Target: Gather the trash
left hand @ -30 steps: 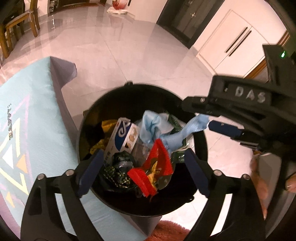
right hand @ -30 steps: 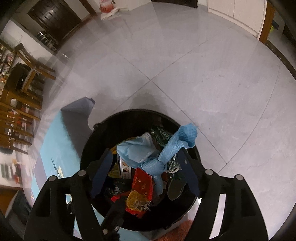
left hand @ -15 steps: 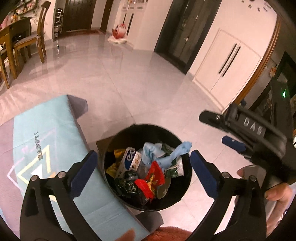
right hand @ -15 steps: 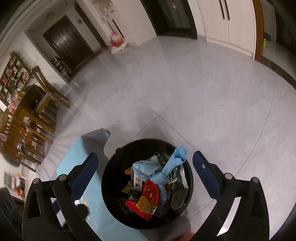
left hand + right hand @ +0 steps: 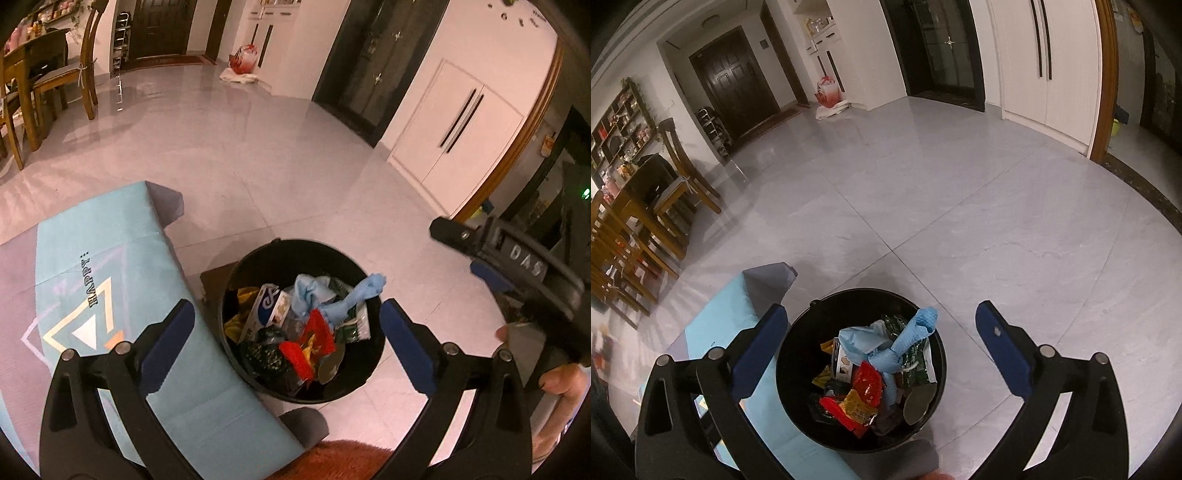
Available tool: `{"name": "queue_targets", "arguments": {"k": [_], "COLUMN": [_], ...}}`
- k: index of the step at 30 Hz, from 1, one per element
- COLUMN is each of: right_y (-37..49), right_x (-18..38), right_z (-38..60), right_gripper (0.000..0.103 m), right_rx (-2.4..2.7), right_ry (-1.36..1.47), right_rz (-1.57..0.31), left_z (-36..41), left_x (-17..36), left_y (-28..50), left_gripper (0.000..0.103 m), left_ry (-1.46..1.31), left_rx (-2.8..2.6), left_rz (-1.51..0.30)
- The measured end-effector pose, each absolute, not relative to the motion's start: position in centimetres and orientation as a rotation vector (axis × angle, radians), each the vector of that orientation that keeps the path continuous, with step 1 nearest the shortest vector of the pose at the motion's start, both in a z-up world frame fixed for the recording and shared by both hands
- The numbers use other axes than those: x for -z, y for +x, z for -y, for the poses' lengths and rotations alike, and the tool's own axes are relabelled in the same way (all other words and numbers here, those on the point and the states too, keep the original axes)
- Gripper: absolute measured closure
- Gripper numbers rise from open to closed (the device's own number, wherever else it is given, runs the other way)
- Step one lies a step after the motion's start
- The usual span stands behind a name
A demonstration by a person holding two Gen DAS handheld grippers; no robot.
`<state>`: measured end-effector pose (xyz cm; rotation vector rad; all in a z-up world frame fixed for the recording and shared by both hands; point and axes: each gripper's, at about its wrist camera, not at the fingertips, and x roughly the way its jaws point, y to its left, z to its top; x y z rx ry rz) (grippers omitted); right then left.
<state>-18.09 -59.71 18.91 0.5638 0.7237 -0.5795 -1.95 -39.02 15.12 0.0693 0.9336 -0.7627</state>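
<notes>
Both wrist cameras looked forward and steeply down from above the black trash bin (image 5: 258, 266) (image 5: 798, 332), each framed by its own gripper's fingers. They shared the bin, the blue-covered table (image 5: 110, 258) (image 5: 716, 317) and the tiled floor (image 5: 258, 166); the left view also caught the right gripper (image 5: 480, 258) at its right edge.

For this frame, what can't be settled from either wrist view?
- Bottom of the black bin: buried under wrappers and the blue cloth, both views.
- Table surface beyond its blue cloth cover: cut off by the frame edge and gripper arms, so any trash left there is unseen.
- Right gripper in the left view: only partly in frame.
</notes>
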Motion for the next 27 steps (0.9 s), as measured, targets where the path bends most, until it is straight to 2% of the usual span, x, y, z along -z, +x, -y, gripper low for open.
{"name": "queue_targets", "arguments": {"k": [27], "right_y": [-17.3], "right_x": [-18.3], "right_z": [58.8], "right_gripper": [0.003], "right_rx": [0.578], "right_ry": [0.545], "right_rz": [-0.769], "left_z": [38.3], "left_x": [-15.4], "left_y": [-3.5], "left_gripper": [0.003], "left_ry": [0.101], "left_rx": [0.725], "left_rz": [-0.9]}}
